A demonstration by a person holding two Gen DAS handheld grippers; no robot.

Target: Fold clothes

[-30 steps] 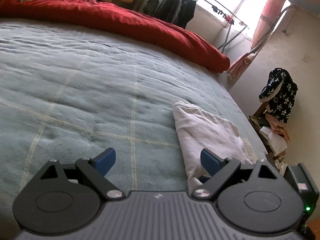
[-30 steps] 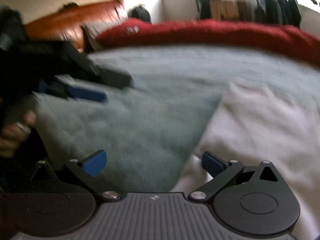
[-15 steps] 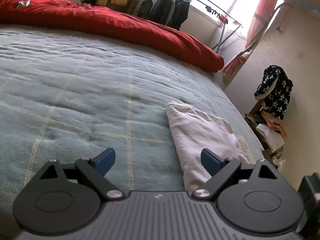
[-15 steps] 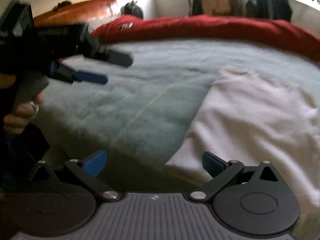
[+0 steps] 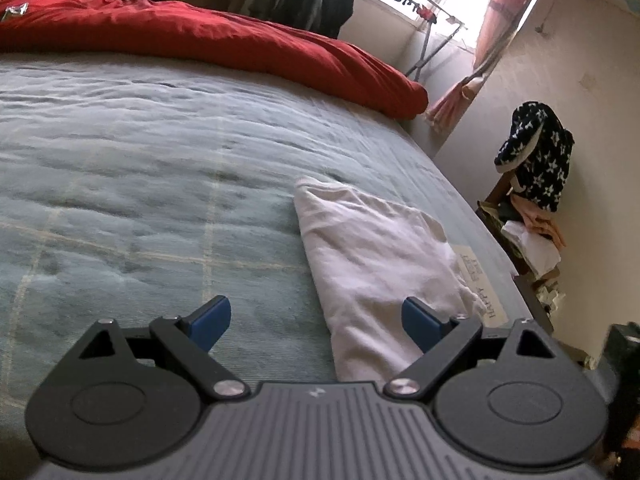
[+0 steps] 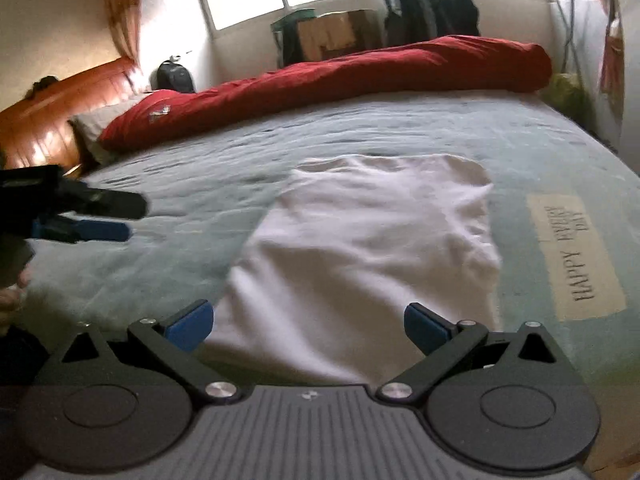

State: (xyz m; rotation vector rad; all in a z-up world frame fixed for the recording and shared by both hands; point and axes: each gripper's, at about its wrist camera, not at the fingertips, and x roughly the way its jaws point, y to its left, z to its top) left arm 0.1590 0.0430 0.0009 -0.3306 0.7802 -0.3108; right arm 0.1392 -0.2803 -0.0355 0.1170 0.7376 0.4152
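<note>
Red duvet (image 5: 224,52), grey-green bedspread (image 5: 140,168), clothes rack (image 6: 436,4)

The folded cloth (image 6: 372,256) lies on the bed (image 6: 400,136) near its front edge, a label (image 6: 576,252) just right, the duvet (image 6: 340,76) behind

- The white garment (image 6: 372,248) is folded into a flat, roughly rectangular shape with soft wrinkles.
- It lies on the grey-blue bed cover (image 6: 400,128), near its edge.

White garment's (image 6: 360,256) near edge hidden behind gripper body, person's hand (image 6: 10,296) cut off (left edge)
</note>
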